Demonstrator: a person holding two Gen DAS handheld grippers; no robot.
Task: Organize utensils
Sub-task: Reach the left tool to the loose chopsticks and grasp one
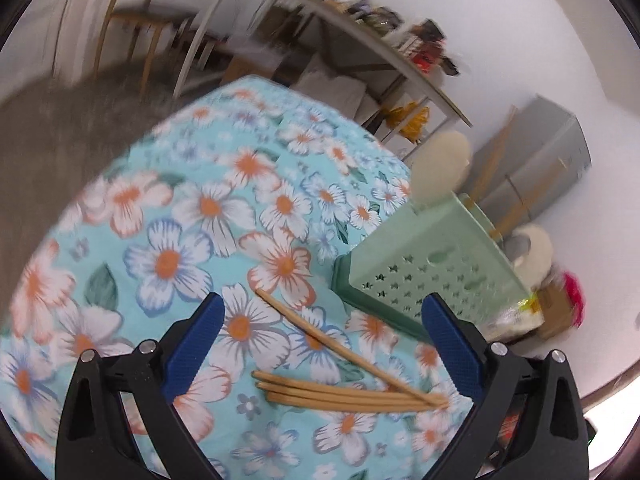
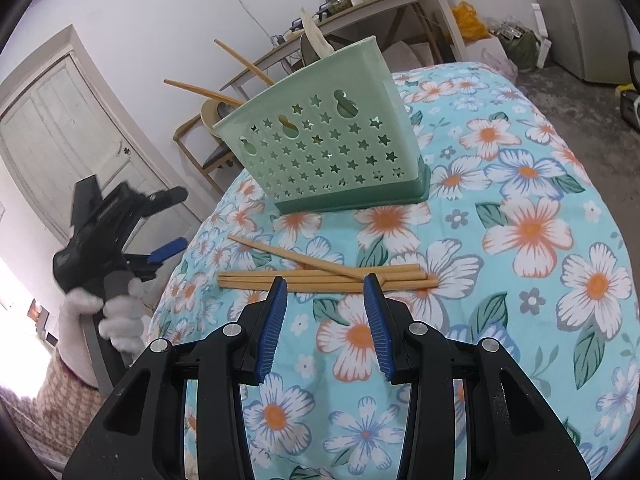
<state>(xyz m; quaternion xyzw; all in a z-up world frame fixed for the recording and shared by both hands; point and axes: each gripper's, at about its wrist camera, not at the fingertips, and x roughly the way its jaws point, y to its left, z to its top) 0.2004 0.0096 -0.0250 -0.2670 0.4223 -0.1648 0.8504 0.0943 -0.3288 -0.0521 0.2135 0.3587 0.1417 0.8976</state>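
Several wooden chopsticks (image 2: 320, 278) lie loose on the flowered tablecloth (image 2: 520, 184), one of them crossing the others at a slant (image 2: 296, 258). My right gripper (image 2: 325, 279) is open, its blue pads just over the bundle and not pressing it. Behind stands a pale green utensil holder (image 2: 324, 144) with star holes, holding two chopsticks (image 2: 240, 60) and a white spoon (image 2: 316, 36). My left gripper (image 1: 323, 300) is wide open above the same chopsticks (image 1: 344, 394), with the holder (image 1: 420, 256) at its right. In the right wrist view the left gripper (image 2: 184, 218) is off the table's left edge, held by a gloved hand (image 2: 116, 312).
Cream spoons (image 1: 440, 164) stick out of the holder. Beyond the table are a wooden chair (image 2: 208, 148), a long shelf table (image 2: 360, 4) loaded with clutter, a grey fridge (image 1: 540, 160) and a white door (image 2: 60, 128). The tablecloth drops away at the table's rounded edges.
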